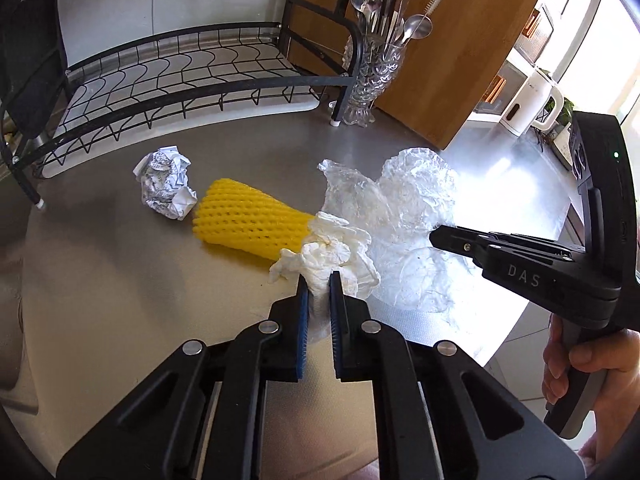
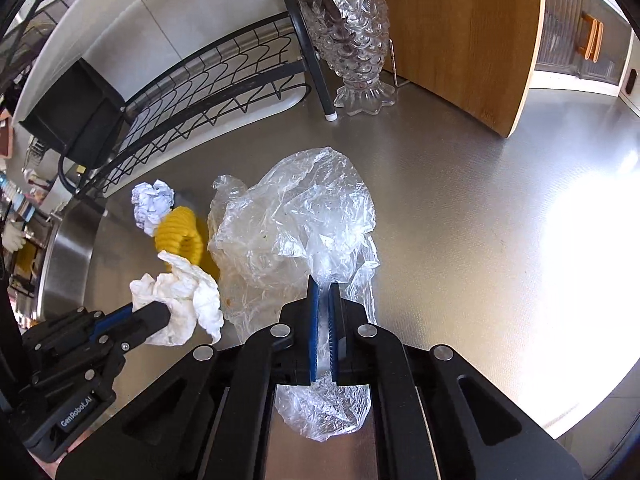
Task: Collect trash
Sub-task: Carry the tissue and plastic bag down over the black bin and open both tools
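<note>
My left gripper point(image 1: 319, 280) is shut on a crumpled white tissue point(image 1: 332, 254), which also shows in the right wrist view point(image 2: 188, 300). My right gripper point(image 2: 323, 286) is shut on a clear plastic bag point(image 2: 296, 224) that lies crumpled on the steel counter; the bag also shows in the left wrist view point(image 1: 400, 208). A yellow foam fruit net point(image 1: 248, 220) lies just behind the tissue, also seen in the right wrist view point(image 2: 180, 236). A crumpled paper ball point(image 1: 166, 182) sits left of the net, also in the right wrist view point(image 2: 152, 204).
A black wire dish rack point(image 1: 180, 76) stands at the back left. A glass fish-shaped holder point(image 1: 374, 76) with cutlery stands beside it. A wooden cutting board point(image 1: 440, 40) leans at the back right. A white kettle point(image 1: 528, 104) stands beyond. The counter's front edge point(image 1: 500, 336) is at right.
</note>
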